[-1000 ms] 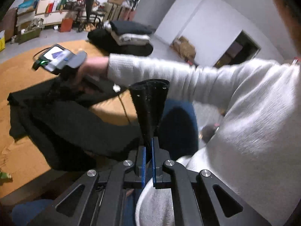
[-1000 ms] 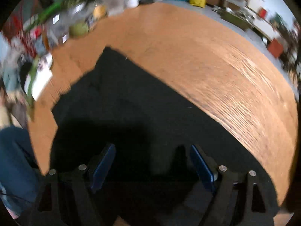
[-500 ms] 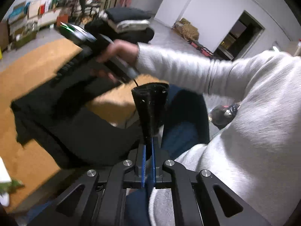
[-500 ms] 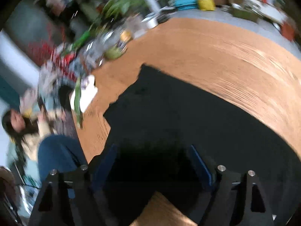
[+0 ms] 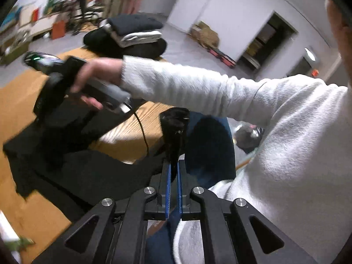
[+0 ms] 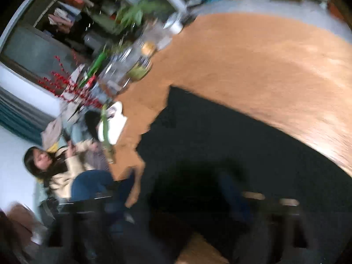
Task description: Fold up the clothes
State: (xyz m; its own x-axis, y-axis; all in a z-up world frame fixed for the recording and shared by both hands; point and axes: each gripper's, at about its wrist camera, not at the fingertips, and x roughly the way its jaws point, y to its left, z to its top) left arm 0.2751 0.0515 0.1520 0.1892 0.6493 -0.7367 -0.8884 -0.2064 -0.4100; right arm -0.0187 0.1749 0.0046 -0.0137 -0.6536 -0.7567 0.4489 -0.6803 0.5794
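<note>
Left gripper [image 5: 173, 154] is pinching the black garment [image 5: 88, 171] at frame centre; right gripper [image 5: 52, 101], upper left, has just been closing on cloth stretching leftward.

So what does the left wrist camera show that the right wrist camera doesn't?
Only the left wrist view shows the left tongs shut on a bunched black fold, the hand gripping the right tool, the white sleeve, and a pile of folded clothes. Only the right wrist view shows plants and a seated person. Both show the black garment on the wooden table.
</note>
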